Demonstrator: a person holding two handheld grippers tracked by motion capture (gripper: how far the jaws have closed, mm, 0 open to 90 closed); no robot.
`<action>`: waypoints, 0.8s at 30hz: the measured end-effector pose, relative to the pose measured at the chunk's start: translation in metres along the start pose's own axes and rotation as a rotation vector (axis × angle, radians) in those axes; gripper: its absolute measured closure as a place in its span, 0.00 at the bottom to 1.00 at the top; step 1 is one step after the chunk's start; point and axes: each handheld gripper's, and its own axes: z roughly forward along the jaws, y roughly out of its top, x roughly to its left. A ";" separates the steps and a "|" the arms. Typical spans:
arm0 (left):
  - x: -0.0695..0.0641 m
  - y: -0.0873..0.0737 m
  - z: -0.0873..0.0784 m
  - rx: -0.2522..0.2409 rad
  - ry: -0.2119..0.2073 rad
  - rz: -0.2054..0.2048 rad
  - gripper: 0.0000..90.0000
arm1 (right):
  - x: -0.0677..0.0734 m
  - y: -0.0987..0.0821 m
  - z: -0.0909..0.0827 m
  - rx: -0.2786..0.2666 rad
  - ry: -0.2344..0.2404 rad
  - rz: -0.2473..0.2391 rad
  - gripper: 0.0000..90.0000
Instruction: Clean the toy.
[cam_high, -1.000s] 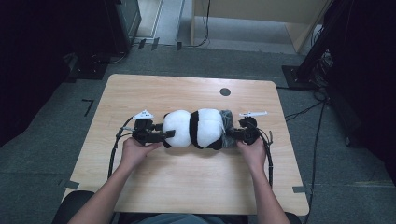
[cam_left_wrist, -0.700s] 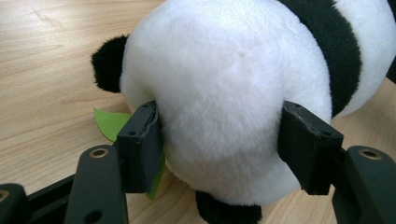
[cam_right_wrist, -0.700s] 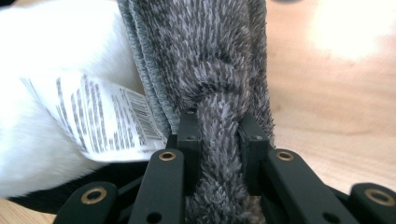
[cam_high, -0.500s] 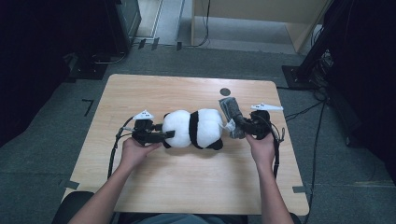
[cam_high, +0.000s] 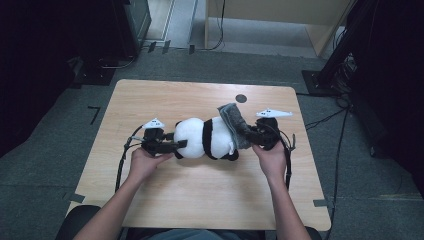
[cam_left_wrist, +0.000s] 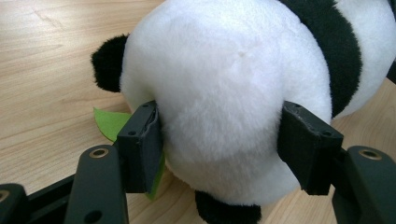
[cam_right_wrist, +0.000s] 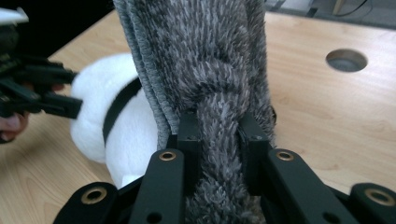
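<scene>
Since the earlier high view, right gripper has lifted off the panda's far end and pulled the grey fuzzy cloth up with it; cloth was bunched low against the toy before, now it stands up as a strip leaning toward upper left. Left gripper and plush panda haven't shifted.

High view: panda lies on its side at centre of the wooden table, long axis left-right. Left gripper at its left end, left hand below it. Right gripper at the right end, right hand under it, cloth running from its jaws up over the panda's right end. Small round hole in the tabletop, upper centre-right, apart from everything.

Left gripper view: jaws half open, one pad on each side of the panda's white rounded part, both pressing into the fur. So it's clamped on the panda. Green felt leaf pokes out behind the left jaw, lower left, lying on the table. Black ear at left, black band upper right.

Right gripper view: jaws nearly together, pinching a twisted fold of the cloth at centre; cloth fans out above toward top of frame. Panda sits left of centre behind it, left gripper at far left edge, hole upper right.
</scene>
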 end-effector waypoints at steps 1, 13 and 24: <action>0.000 0.000 0.000 0.001 0.000 -0.001 0.40 | -0.001 -0.002 0.003 0.008 0.000 0.004 0.85; 0.000 0.002 0.001 0.002 -0.005 -0.012 0.41 | -0.026 -0.023 0.020 0.057 -0.024 0.066 0.85; 0.001 0.003 0.001 0.012 -0.013 -0.020 0.44 | -0.034 -0.040 0.042 0.145 -0.037 0.090 0.85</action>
